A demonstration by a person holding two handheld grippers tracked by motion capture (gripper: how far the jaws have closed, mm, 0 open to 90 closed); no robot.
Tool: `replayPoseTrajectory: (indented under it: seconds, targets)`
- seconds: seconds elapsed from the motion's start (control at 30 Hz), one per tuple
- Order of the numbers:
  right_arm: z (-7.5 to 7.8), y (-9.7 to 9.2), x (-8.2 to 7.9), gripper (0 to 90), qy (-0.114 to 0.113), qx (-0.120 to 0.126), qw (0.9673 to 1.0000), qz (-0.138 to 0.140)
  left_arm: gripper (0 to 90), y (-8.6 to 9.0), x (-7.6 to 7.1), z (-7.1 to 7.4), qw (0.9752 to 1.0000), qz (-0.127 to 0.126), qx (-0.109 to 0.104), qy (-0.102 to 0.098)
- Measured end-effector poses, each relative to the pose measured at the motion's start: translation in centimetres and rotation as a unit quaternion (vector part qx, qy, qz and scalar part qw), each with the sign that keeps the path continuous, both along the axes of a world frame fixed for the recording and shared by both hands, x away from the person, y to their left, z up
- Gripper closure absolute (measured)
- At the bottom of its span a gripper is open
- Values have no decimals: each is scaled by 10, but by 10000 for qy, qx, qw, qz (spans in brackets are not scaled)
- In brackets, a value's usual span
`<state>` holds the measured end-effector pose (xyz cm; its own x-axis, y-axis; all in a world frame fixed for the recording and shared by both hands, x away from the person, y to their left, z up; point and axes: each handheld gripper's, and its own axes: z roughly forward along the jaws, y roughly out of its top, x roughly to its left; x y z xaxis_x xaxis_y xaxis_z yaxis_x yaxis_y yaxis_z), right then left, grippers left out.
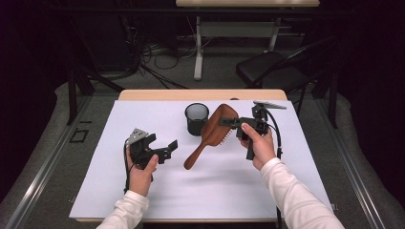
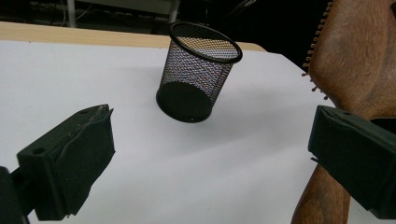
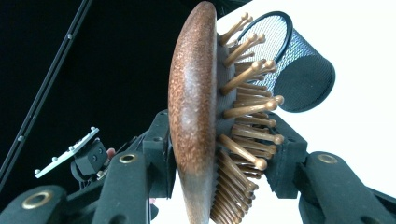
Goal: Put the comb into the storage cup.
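A wooden hairbrush (image 1: 216, 129) is held tilted above the white mat, head up and handle (image 1: 192, 160) slanting down to the left. My right gripper (image 1: 229, 122) is shut on the brush head; in the right gripper view the jaws of the right gripper (image 3: 222, 154) clamp the brush (image 3: 194, 107) across its back and bristles. My left gripper (image 1: 162, 142) stands open just left of the handle, with nothing in it. In the left gripper view the left gripper (image 2: 210, 154) has its jaws wide apart, and the brush (image 2: 355, 51) rises behind its right pad.
A black mesh cup (image 1: 197, 118) stands upright on the white mat (image 1: 143, 191), just left of the brush head; the same cup (image 2: 198, 74) sits ahead of the left jaws. A black chair (image 1: 272, 67) and a desk frame (image 1: 198, 47) stand beyond the table.
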<state>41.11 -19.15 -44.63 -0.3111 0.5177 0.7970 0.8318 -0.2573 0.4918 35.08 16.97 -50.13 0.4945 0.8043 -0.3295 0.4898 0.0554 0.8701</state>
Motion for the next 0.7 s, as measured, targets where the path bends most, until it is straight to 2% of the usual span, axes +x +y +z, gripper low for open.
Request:
replayPoseTrajectory:
  seconds: [0.27,0.4,0.63,0.7]
  targets:
    - [12,-8,0,517,-91,-35,9997,-211,3,4,0,1,10000,84,19,-6]
    - [21,-16,1,517,-178,16,9992,-360,3,7,-2,-1,9999,116,114,29]
    - [33,-26,10,517,-241,9,9983,-522,3,11,-3,-1,9998,167,113,33]
    - [37,-30,13,517,-246,-64,9980,-571,3,11,-3,-2,9998,167,113,40]
